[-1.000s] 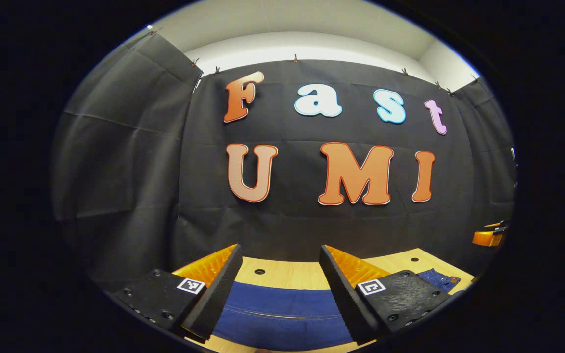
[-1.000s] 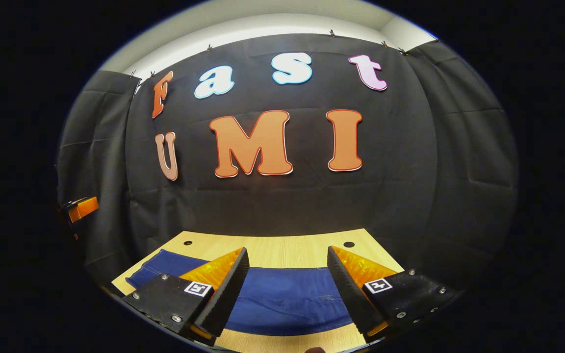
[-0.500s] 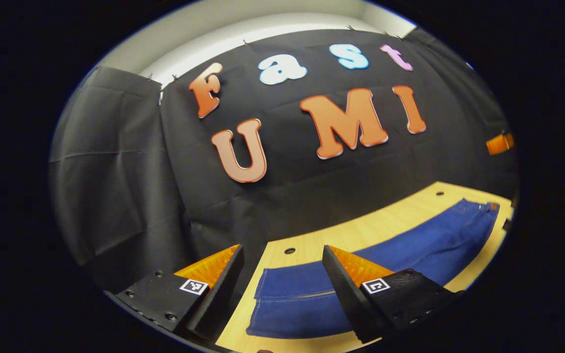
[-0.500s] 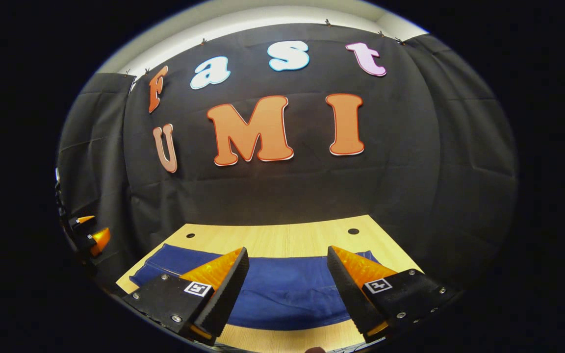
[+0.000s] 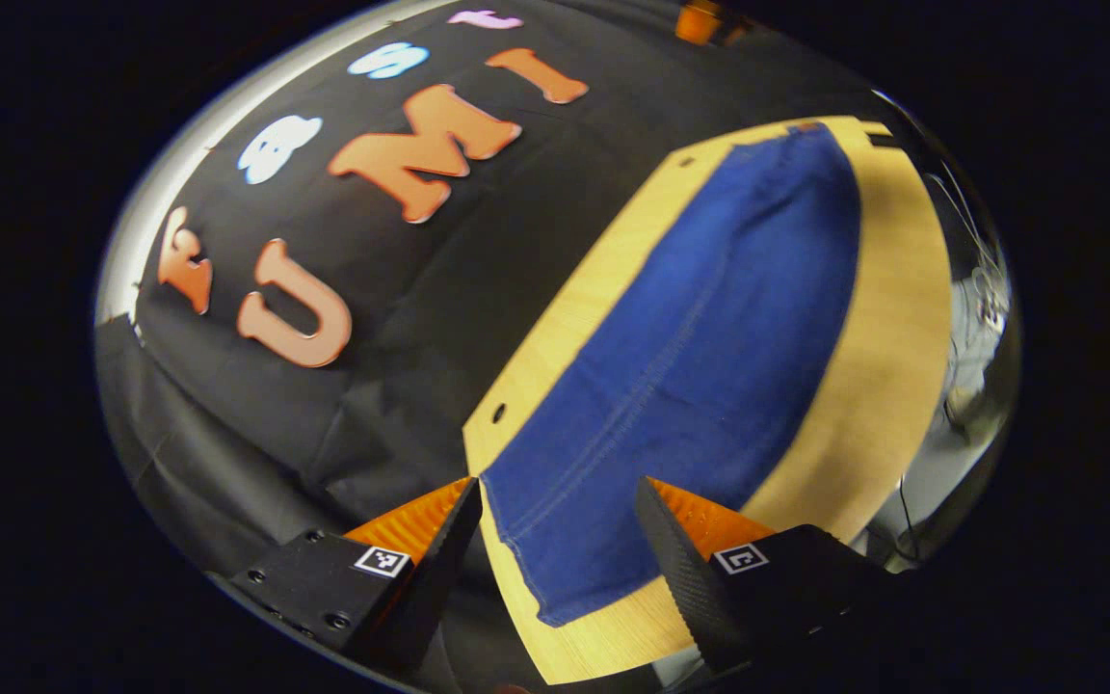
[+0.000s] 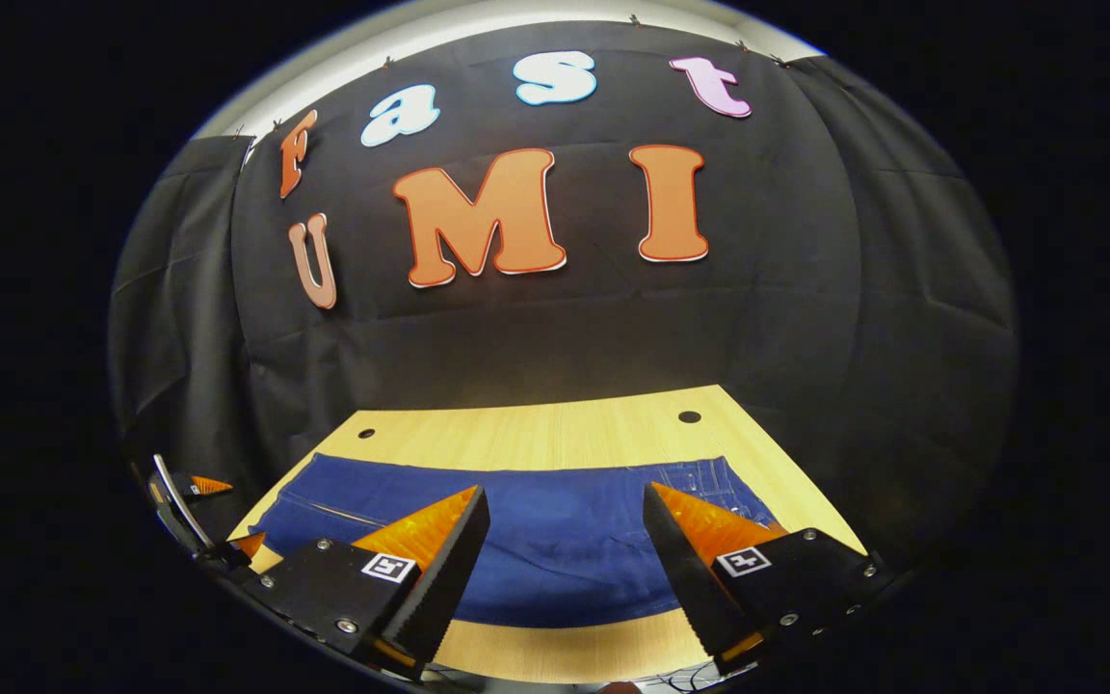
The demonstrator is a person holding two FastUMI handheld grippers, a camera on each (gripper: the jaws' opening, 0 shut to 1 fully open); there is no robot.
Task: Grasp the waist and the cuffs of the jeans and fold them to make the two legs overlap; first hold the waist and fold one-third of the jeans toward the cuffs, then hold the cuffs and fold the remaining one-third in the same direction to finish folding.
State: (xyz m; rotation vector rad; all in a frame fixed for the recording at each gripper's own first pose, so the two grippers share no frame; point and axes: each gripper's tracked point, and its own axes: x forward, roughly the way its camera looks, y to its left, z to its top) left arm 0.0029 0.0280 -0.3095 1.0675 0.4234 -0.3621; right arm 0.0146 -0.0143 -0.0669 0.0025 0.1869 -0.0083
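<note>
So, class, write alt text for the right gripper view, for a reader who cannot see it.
Blue jeans lie spread flat across a light wooden table, seen from just above its near edge. The open right tongs hover over the middle of the jeans, holding nothing. A black cloth wall hangs behind the table.

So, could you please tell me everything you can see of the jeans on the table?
The jeans are dark blue denim, lying flat and lengthwise on the light wooden table, already narrowed to a single leg-width strip. A stitched seam runs along the leg, and a hemmed cuff end lies near the table's end. The waist end shows stitching. Both the left gripper and right gripper are open, with nothing gripping the cloth.
</note>
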